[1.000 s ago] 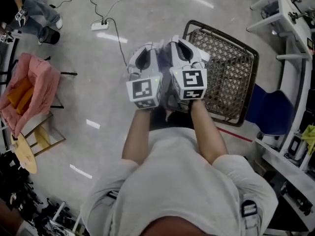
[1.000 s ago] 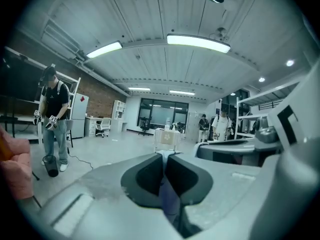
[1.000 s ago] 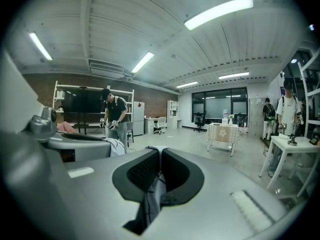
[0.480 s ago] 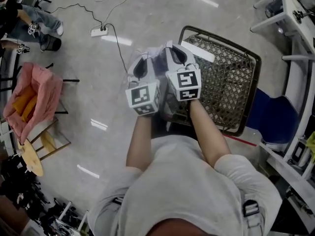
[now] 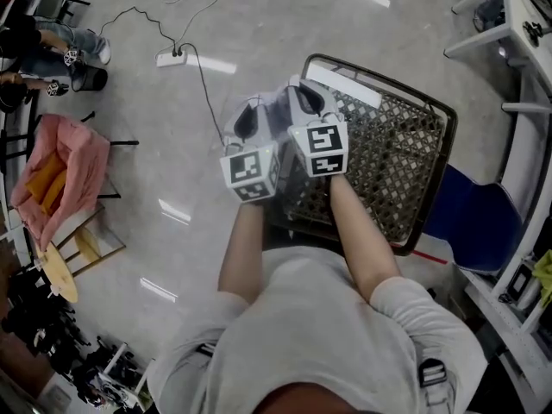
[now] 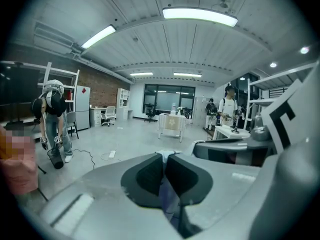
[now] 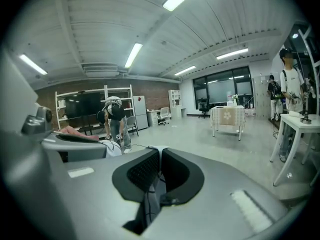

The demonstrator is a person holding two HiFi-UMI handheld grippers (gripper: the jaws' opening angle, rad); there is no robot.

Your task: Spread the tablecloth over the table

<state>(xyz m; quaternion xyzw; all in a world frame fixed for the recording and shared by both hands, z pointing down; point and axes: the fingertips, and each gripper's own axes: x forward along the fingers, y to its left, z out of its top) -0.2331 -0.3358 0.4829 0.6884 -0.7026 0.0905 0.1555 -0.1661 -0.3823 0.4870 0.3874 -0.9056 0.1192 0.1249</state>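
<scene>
Pinching the pale tablecloth [image 6: 165, 154] at their tips, the left gripper [image 5: 250, 112] and right gripper [image 5: 310, 95] sit side by side, both clamped on it. A wire basket [image 5: 392, 158] stands beneath and right of them; a power strip [image 5: 169, 57] lies ahead-left.

Pale tablecloth [image 6: 165, 155], bunched, edge pinched, held aloft

Floor [image 5: 259, 24] was smooth and glossy, mirroring ceiling lights. Basket [image 5: 397, 158] had matt woven lattice walls on a dark, metal-looking frame. Left gripper [image 6: 166, 156] and right gripper [image 7: 159, 149] — matt grey plastic shells, dark textured pads [image 7: 143, 174]. Tablecloth [image 6: 168, 193] was thin pale cloth. Pink drape [image 5: 82, 158] — soft, matt cloth.
</scene>
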